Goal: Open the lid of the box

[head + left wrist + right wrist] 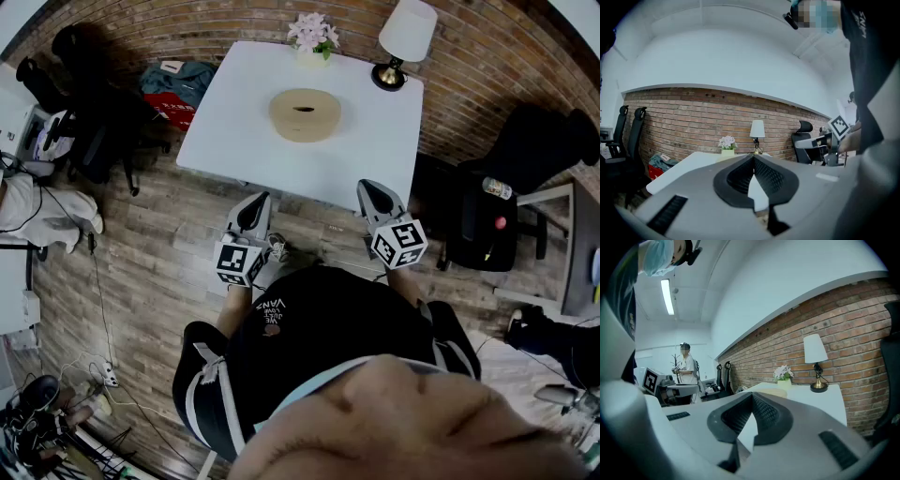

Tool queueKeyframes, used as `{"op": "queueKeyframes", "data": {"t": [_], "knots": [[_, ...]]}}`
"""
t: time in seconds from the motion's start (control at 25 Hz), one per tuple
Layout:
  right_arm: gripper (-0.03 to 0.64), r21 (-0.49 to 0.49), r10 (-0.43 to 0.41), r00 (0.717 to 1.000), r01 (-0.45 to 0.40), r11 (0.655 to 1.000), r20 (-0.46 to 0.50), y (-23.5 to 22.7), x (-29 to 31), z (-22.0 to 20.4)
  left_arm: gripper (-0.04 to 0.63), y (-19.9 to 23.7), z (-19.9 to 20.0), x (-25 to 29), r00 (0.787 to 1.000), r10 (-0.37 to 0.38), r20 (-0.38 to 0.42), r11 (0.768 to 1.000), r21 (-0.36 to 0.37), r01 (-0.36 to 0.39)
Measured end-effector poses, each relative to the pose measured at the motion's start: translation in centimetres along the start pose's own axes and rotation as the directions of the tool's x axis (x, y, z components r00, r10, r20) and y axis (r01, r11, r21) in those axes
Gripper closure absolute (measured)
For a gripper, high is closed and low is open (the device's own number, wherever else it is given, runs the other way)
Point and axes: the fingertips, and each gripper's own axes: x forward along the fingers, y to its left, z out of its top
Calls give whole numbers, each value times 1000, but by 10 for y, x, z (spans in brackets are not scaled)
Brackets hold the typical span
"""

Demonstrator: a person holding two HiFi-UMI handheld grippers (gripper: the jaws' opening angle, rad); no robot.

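A round tan box (305, 114) with its lid on sits in the middle of the white table (253, 141). In the right gripper view the box (774, 392) shows as a low tan disc just past the jaws. Both grippers hang in the air short of the table's near edge, apart from the box. My left gripper (257, 201) is shut with nothing in it, its jaws meeting in a point (753, 159). The right gripper (368, 189) is shut and empty too, jaws pressed together (752, 397).
A pot of pink flowers (312, 36) and a white-shaded lamp (403, 42) stand at the table's far edge by the brick wall. Black office chairs (525, 178) flank the table, and a red and blue bag (178, 89) lies left. A person (686, 366) stands further off.
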Motion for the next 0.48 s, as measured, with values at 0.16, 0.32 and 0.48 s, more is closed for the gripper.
{"op": "queueKeyframes", "data": {"t": [0.16,0.32,0.48], "knots": [[615,1,3,1000,-3,1000,6,-2,-6,-1,584,-7,1,1,1000,-1,2,1000,10,1],[614,27,24,999,-25,999,25,-3,-9,0,584,-11,1,2,1000,0,2,1000,15,0],[614,70,52,996,-56,996,67,-3,-8,5,584,-11,1,2,1000,6,4,1000,12,-6]]}}
